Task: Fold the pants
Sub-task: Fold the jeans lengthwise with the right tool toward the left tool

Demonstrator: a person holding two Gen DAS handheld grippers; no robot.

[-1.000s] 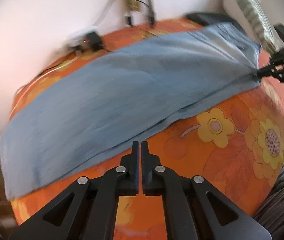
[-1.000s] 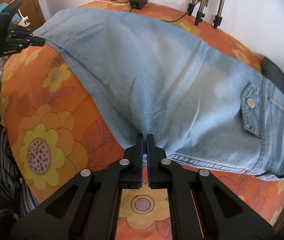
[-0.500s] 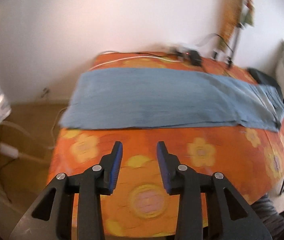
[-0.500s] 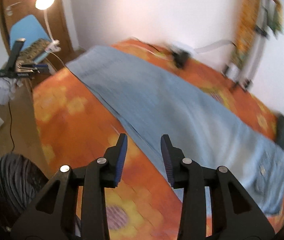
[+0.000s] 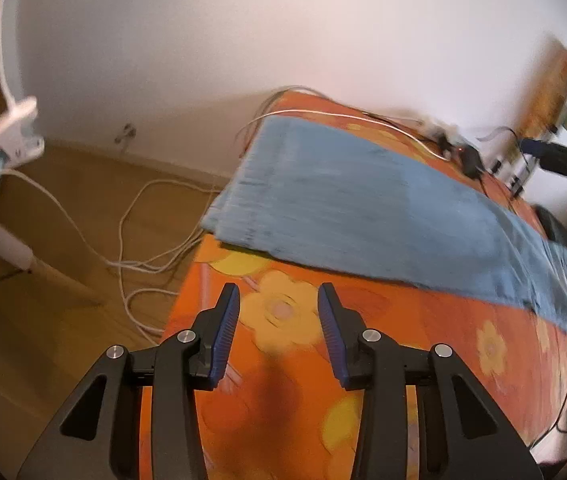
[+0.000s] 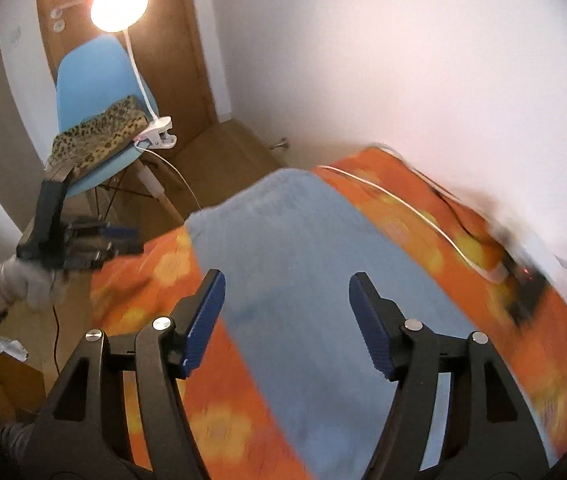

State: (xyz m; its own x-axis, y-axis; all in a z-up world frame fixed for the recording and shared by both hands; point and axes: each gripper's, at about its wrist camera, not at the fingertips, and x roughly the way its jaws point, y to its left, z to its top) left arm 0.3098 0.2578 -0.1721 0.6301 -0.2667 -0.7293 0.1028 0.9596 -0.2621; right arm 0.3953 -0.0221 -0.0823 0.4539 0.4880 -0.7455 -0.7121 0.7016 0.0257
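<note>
Pants lie flat on orange flowered bed. L tongs at 6 o'clock, R tongs likewise: both opening, nothing between.

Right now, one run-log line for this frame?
step: regrasp | jeans: flat on orange floral cover, unheld | left gripper: opening, empty | right gripper: opening, empty, over jeans

Both grippers are built alike: matte black plastic arms with triangular cut-outs, silver round screw heads at the pivots, and blue ribbed pads on the inner finger faces — seen on the left gripper and the right gripper. The left hand is covered by a light grey glove; a dark sleeve and banded cuff are seen behind it
</note>
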